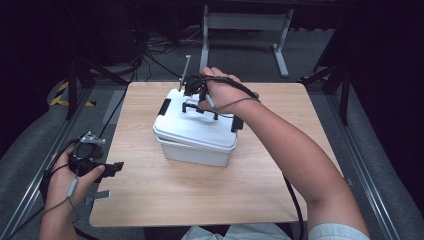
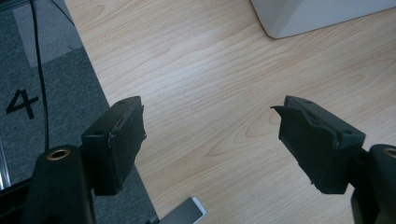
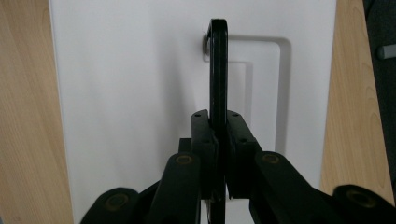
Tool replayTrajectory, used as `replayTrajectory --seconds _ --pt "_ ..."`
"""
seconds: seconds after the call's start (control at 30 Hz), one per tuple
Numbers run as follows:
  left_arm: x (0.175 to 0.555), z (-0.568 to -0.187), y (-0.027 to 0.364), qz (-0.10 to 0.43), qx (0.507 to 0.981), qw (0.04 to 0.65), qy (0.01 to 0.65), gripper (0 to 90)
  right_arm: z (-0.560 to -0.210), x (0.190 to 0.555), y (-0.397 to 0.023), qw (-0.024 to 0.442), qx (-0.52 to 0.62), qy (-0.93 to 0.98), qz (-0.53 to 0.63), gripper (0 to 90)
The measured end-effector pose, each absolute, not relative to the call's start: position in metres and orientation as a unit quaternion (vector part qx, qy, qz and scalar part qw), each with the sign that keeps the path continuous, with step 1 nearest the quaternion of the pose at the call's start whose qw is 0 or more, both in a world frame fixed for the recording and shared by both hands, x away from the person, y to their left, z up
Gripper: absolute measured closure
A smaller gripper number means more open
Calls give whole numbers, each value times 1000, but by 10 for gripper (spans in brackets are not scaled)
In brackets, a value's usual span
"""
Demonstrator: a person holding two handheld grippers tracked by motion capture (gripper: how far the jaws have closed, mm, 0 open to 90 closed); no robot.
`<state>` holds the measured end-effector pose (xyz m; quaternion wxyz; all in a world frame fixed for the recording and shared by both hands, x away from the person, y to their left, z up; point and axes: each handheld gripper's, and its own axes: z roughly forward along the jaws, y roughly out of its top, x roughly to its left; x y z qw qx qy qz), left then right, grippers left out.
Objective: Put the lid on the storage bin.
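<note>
A white plastic box [image 1: 196, 134] with black side latches stands in the middle of the wooden table [image 1: 150, 185]. Its black carrying handle [image 3: 218, 65] stands upright over the lid [image 3: 130, 93]. My right gripper [image 3: 218, 122] comes down from above and is shut on that handle, its pads squeezing the bar from both sides. In the high view this right gripper [image 1: 196, 100] sits over the box's far side. My left gripper [image 1: 114, 168] rests at the table's left edge, jaws wide apart with nothing between them, and in the left gripper view the left gripper [image 2: 210, 121] hangs over bare wood.
A corner of the white box [image 2: 303, 18] shows at the top of the left gripper view. Grey floor [image 2: 28, 70] with a painted number lies left of the table edge. A metal stand [image 1: 245, 30] and cables are behind the table.
</note>
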<state>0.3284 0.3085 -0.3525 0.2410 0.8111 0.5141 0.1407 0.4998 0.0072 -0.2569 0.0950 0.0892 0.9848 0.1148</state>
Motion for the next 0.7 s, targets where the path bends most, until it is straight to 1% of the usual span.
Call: replayTrajectory --seconds 0.4,0.7 --pt "326 -353 311 139 809 242 518 231 -271 501 14 90 68 988 104 845" --pt "328 -353 310 140 812 240 513 230 -278 506 16 104 70 987 99 834"
